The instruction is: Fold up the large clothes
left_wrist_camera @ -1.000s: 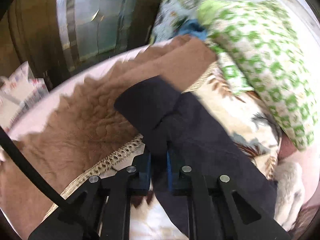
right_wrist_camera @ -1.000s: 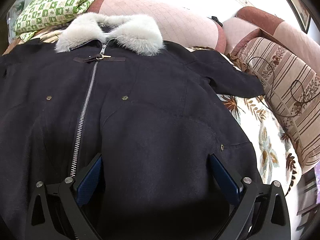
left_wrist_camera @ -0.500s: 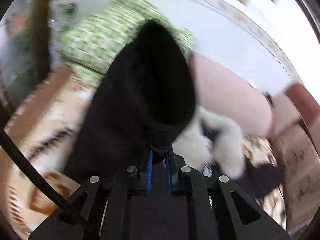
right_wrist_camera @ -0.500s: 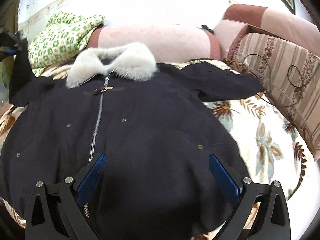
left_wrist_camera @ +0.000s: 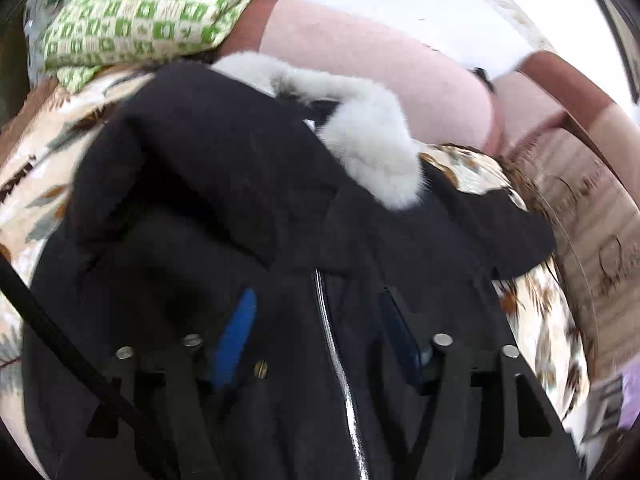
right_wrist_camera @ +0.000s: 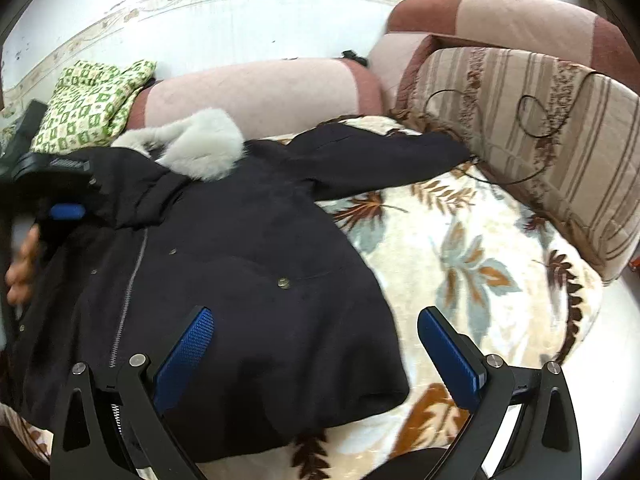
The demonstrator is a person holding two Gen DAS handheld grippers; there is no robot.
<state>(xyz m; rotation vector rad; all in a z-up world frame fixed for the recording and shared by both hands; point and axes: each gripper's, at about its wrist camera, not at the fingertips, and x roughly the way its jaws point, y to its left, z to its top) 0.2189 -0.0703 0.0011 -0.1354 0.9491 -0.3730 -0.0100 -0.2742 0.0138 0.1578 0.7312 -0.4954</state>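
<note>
Scene: we see a dark navy winter coat lying front-up on a sofa covered by a cream leaf-print blanket.
Coat: its zipper is closed up the middle and its pale grey fur collar points toward the sofa backrest.
Left sleeve: we see it lying folded inward across the chest, below the collar; we judge this to be the first fold that narrows the coat.
Right sleeve: it lies stretched out sideways toward a striped cushion, not yet folded.
Left gripper: it hovers over the chest just below the folded sleeve, its blue-padded fingers spread apart and holding nothing.
Right gripper: it hangs above the coat's lower right hem, its fingers wide apart and empty, with the hem edge between them.
Our reading: the right gripper looks placed to go next to the outstretched sleeve.
Nearby: a green-and-white patterned cushion rests at the far left of the backrest, clear of the coat.
</note>
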